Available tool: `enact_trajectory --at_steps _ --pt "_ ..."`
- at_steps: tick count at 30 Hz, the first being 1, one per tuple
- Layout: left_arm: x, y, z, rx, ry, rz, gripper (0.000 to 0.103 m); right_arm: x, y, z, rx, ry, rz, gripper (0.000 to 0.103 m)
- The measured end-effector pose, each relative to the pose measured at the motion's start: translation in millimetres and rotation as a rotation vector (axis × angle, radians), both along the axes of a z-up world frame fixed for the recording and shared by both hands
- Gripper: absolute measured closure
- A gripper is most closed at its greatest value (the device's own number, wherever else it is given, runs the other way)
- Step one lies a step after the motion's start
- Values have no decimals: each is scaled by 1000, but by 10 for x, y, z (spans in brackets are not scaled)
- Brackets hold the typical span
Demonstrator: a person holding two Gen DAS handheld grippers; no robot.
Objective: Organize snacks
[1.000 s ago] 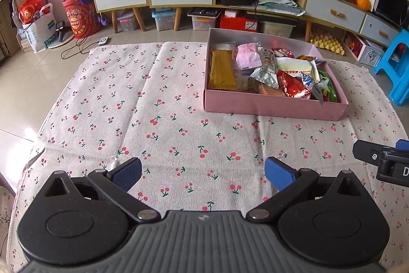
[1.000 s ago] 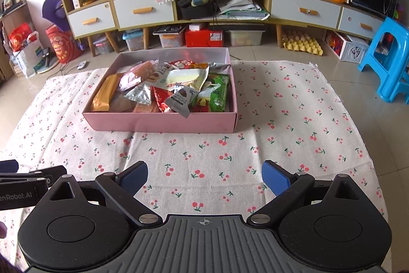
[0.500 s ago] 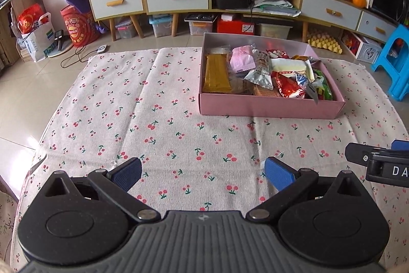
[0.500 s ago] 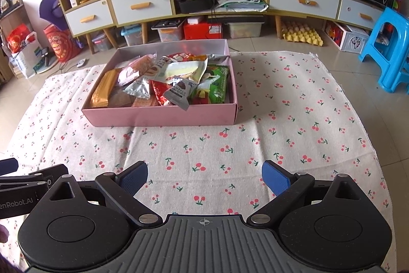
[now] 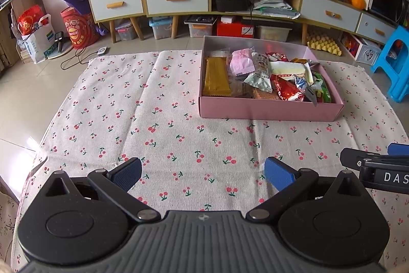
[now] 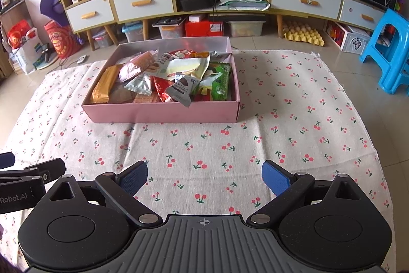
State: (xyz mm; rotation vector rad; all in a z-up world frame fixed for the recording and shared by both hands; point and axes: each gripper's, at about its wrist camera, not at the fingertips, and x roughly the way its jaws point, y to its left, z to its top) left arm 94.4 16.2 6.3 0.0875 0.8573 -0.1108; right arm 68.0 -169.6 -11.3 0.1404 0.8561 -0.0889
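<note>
Snacks (image 6: 168, 76) heaped loosely in pink box (image 5: 268, 109): light, crinkly, slippery packets.
Pinch a sealed edge; left hand-held gripper (image 5: 203, 172) and right hand-held gripper (image 6: 204, 174) both gape wide, empty.

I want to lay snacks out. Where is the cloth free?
The cherry-print cloth is bare left of the pink cardboard box, in front of it toward both grippers, and to its right. Inside the box is crowded.

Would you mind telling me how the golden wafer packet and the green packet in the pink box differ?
The golden wafer packet is plain and lies at the left end; the green packet is printed and lies at the right end. The golden one lies uncovered; the green one is partly overlapped. Both sit in the pink box.
</note>
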Motion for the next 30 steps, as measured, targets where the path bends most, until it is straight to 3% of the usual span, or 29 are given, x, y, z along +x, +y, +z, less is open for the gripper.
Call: enact_trajectory --at_steps 30 --pt "-20 -17 34 -6 -11 -2 1 -5 5 -11 -1 1 -1 5"
